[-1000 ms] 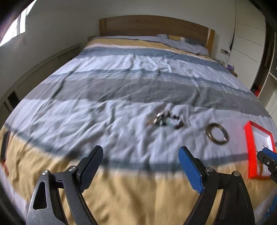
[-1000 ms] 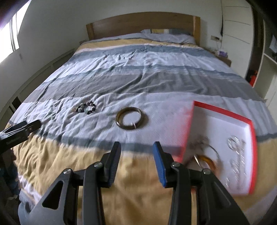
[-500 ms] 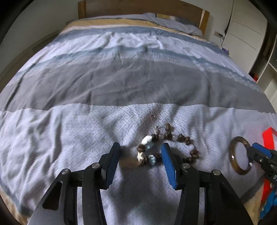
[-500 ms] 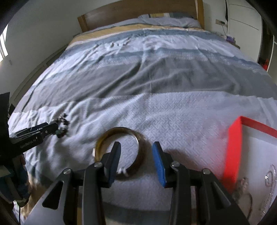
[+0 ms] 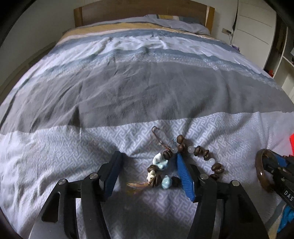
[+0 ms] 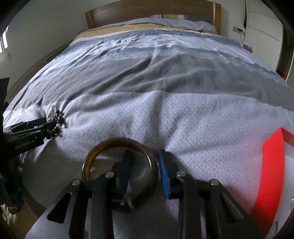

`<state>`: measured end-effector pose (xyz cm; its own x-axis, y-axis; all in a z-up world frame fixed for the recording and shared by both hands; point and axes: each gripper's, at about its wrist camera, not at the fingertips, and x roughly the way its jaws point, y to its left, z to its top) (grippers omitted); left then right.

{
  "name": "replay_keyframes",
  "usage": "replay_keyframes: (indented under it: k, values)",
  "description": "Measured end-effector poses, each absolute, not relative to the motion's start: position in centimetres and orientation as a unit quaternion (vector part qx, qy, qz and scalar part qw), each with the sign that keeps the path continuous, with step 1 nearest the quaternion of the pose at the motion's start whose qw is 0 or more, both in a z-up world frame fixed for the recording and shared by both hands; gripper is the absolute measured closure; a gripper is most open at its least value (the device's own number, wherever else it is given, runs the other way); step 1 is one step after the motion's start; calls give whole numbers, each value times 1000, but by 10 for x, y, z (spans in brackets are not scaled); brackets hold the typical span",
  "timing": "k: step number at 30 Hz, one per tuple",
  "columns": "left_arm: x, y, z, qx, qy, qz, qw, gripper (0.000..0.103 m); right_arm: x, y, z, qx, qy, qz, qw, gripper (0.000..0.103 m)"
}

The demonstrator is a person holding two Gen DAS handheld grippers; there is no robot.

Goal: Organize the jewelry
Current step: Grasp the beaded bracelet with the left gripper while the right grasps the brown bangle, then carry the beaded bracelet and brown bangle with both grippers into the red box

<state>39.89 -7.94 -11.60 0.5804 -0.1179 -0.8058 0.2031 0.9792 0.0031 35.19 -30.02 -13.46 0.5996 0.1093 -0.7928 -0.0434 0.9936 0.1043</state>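
Note:
A beaded bracelet [image 5: 165,165] of brown, white and pale blue beads lies on the bedspread. My left gripper [image 5: 148,165] is open and down on the bed, its jaws straddling the bracelet's left part; the right beads lie outside the blue finger [image 5: 184,176]. A brown bangle [image 6: 119,145] lies flat on the bed. My right gripper [image 6: 145,163] is open, its left finger inside the ring and its right finger outside, around the bangle's right rim. The bangle [image 5: 261,171] and bracelet [image 6: 56,123] each show in the other view.
A red-rimmed jewelry box [image 6: 272,165] with a white inside lies at the right on the bed. The striped bedspread [image 5: 147,88] stretches back to a wooden headboard [image 5: 143,11]. White cupboards [image 5: 257,31] stand at the right.
Both grippers have moved forward and down onto the bed. The left now straddles part of the bracelet; the right now has the bangle's rim between its fingers.

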Motion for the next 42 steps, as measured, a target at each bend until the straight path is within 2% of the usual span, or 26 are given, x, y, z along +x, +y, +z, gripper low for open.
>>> replay_keyframes:
  k: [2,4,6,14,30,42]
  values:
    - [400,-82,-115,53,442,-88,891,46,354,-299,-134,33,440,40,897,83]
    - [398,-83,-112,57,435,-88,894,66,354,-296,-132,25,433,37,900,90]
    - [393,-85,-108,68,426,-88,898,86,353,-293,-128,20,427,39,903,92]
    - [358,-93,-83,91,401,-84,908,87,323,-294,-94,36,400,52,914,94]
    - [252,-94,41,96,337,-96,932,87,200,-304,43,43,306,44,950,94]
    - [185,-175,90,85,315,-174,929,87,113,-391,88,50,279,-23,959,94]
